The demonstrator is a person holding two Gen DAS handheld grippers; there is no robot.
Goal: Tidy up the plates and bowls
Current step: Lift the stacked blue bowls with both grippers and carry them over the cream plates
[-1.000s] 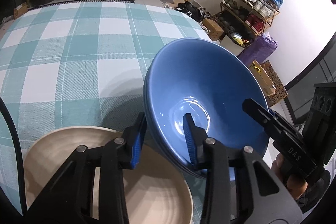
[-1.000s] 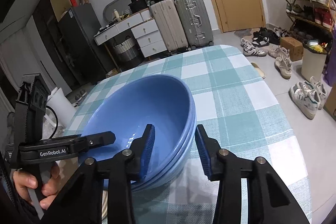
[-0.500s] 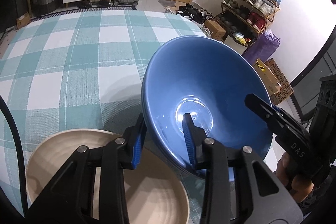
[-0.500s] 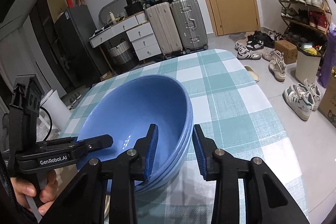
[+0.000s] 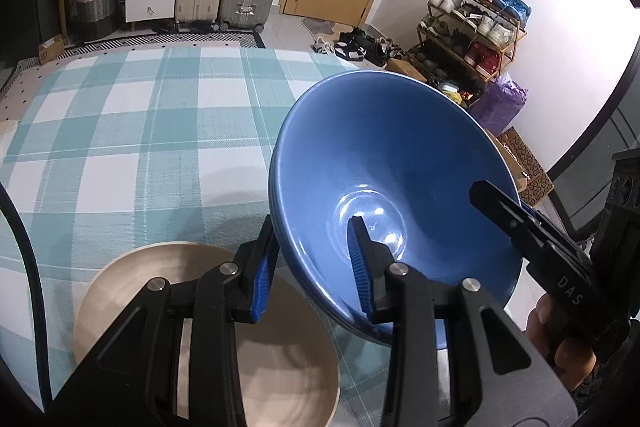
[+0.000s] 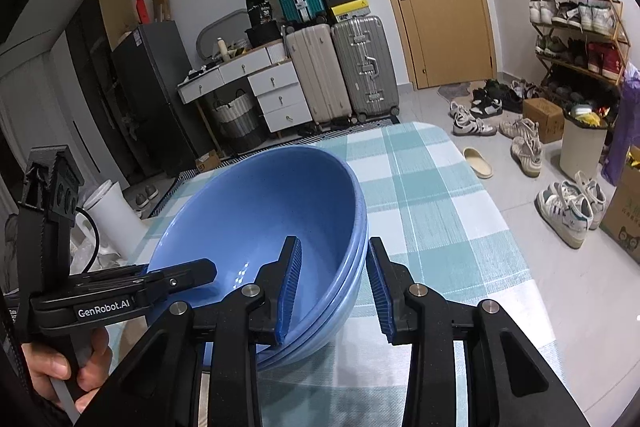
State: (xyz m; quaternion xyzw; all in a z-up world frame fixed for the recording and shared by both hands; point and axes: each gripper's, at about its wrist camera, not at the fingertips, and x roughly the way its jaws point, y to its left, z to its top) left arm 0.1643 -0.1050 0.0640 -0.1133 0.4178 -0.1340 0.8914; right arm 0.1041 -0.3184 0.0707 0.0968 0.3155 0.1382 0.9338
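Bowls (image 5: 392,163), blue and nested in a stack of what looks like three, hang tilted above the checked tablecloth (image 5: 132,131), lifted clear of it, with their shadow falling on the cloth beneath. The left gripper (image 5: 312,267) is clenched on the stack's near rim, one blue pad outside the wall and the other inside the top bowl. The right gripper (image 6: 332,283) grasps the opposite rim in the same manner: its inner pad lies against the inside of the top bowl, while its outer pad seems to stand slightly off the outer wall, so how firm that pinch is cannot be told for certain. Just beside the bowls, below their left edge in the left wrist view, a cream plate (image 5: 280,379) with faint rings lies flat on the tablecloth, partly hidden by the gripper's black arms. A hand (image 6: 60,367) wraps the handle of the left gripper, seen to the left of the bowls in the right wrist view.
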